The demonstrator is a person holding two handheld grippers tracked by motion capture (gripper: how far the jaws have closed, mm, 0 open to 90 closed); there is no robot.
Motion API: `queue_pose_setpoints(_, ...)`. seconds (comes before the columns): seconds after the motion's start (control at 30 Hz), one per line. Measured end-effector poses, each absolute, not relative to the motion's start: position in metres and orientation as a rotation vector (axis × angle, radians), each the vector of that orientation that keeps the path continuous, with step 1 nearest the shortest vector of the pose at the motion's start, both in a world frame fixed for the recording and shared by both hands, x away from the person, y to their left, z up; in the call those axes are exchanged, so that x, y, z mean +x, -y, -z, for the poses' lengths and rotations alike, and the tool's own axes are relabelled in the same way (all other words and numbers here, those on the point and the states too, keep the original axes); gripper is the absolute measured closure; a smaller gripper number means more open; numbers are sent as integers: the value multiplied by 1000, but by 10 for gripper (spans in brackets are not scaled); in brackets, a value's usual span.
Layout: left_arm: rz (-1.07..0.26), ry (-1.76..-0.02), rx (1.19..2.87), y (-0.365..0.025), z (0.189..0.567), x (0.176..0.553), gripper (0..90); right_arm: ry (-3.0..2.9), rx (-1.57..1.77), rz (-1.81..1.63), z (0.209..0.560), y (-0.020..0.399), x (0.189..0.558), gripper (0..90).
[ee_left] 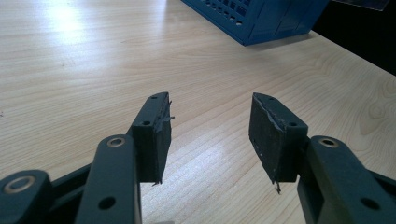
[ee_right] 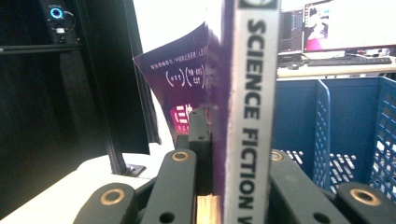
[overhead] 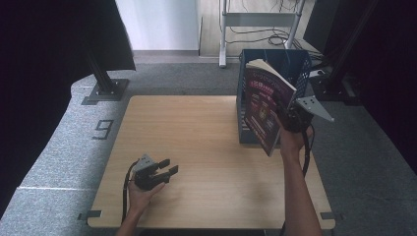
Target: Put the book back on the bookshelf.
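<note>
A purple paperback book [overhead: 264,107] hangs tilted in the air in front of the blue basket [overhead: 291,63], at the table's right side. My right gripper [overhead: 290,118] is shut on the book's spine edge. In the right gripper view the grey spine [ee_right: 252,107] reads "SCIENCE FICTION" and stands between the jaws, with the purple cover [ee_right: 184,79] fanning out to the left. My left gripper [overhead: 167,169] rests low near the table's front left, held in a hand. Its jaws stand open over bare wood, with nothing between the pads [ee_left: 154,133].
The wooden table [overhead: 196,147] has free room across its middle and left. The blue basket stands upright at the table's far right, its corner [ee_left: 261,18] visible ahead of the left gripper. Black stands and curtains flank the table; grey carpet surrounds it.
</note>
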State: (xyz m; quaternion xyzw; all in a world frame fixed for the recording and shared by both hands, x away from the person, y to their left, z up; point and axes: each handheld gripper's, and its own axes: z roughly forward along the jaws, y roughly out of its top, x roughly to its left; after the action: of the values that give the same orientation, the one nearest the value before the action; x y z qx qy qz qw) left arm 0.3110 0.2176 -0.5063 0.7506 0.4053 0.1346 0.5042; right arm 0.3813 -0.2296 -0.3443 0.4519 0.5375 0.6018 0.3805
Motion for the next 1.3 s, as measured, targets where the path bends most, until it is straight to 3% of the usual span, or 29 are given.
queue_pose_setpoints(1.3, -309, -969, 1802, -220, 505, 312, 486, -1314, 1210, -1476, 348, 223, 438, 817)
